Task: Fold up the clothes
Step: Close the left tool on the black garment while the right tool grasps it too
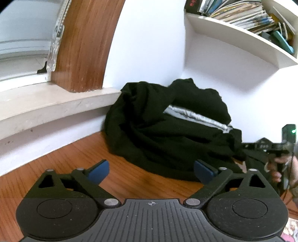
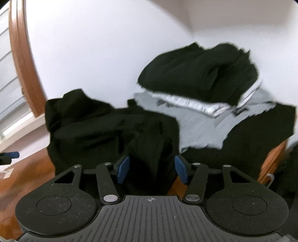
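Nearest in the left wrist view, the left gripper (image 1: 151, 172) stands spread wide, its blue pads (image 1: 98, 172) apart over bare wooden tabletop (image 1: 78, 152) with nothing between them. Just beyond its right pad begins a crumpled black garment (image 1: 160, 130), heaped against the white wall (image 1: 149, 46) in the corner below a pale window sill (image 1: 46, 104); a grey-white band of cloth (image 1: 197, 115) shows in its folds. At the right edge of this view a person's hand (image 1: 279, 165) grips the handle of the other tool. Above and farthest back, a white shelf (image 1: 232, 39) carries stacked magazines (image 1: 247, 16). In the right wrist view, the right gripper (image 2: 151, 170) is half closed, and a dark fold of the black garment (image 2: 149, 149) lies between its pads; whether the pads actually press on the cloth cannot be told. Behind that fold sits a stack of clothes (image 2: 201, 74), a black piece on top of a grey one (image 2: 201, 126), resting against the wall. The picture is blurred.
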Available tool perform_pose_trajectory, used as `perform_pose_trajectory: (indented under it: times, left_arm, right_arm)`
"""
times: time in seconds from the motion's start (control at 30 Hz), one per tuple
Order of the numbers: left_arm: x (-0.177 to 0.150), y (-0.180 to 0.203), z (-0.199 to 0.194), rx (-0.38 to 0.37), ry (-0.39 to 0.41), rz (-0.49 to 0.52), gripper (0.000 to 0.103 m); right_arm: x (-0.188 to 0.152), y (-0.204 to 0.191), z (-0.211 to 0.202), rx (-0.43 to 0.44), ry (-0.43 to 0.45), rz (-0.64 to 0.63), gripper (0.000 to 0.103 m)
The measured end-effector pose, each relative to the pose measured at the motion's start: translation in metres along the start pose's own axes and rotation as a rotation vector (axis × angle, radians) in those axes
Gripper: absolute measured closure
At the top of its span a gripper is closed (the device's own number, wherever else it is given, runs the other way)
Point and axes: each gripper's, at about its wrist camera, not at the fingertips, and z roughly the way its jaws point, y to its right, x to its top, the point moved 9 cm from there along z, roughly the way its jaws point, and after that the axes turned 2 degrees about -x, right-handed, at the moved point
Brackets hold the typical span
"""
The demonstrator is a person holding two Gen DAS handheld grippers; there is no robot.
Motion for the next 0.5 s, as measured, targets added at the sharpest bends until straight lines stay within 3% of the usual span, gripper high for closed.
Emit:
perform_pose_trajectory:
  times: [0.1,0.13,0.2,0.27,0.5]
  left_arm:
    - [-0.004,0.012,0.001,0.021,-0.005,-0.028,0.028]
    - [-0.005,0.016,0.002,0.023,-0.009,-0.032,0.03]
    - [-0.007,0.028,0.003,0.023,-0.017,-0.021,0.033]
    - [-0.009,0.039,0.004,0.023,-0.025,-0.006,0.041]
    - [0.012,0.082,0.001,0.003,0.009,0.097,0.046]
  right_arm:
    - [-0.001,0.001,0.012,0.048,-0.03,0.005,0.07]
    - [0.0,-0.001,0.015,0.071,-0.034,0.008,0.081]
    - [0.007,-0.009,0.015,0.096,-0.013,-0.012,0.094]
    - [0.018,-0.021,0.01,0.144,0.018,-0.016,0.094]
    - [0.07,-0.094,-0.02,0.3,0.129,-0.11,0.095]
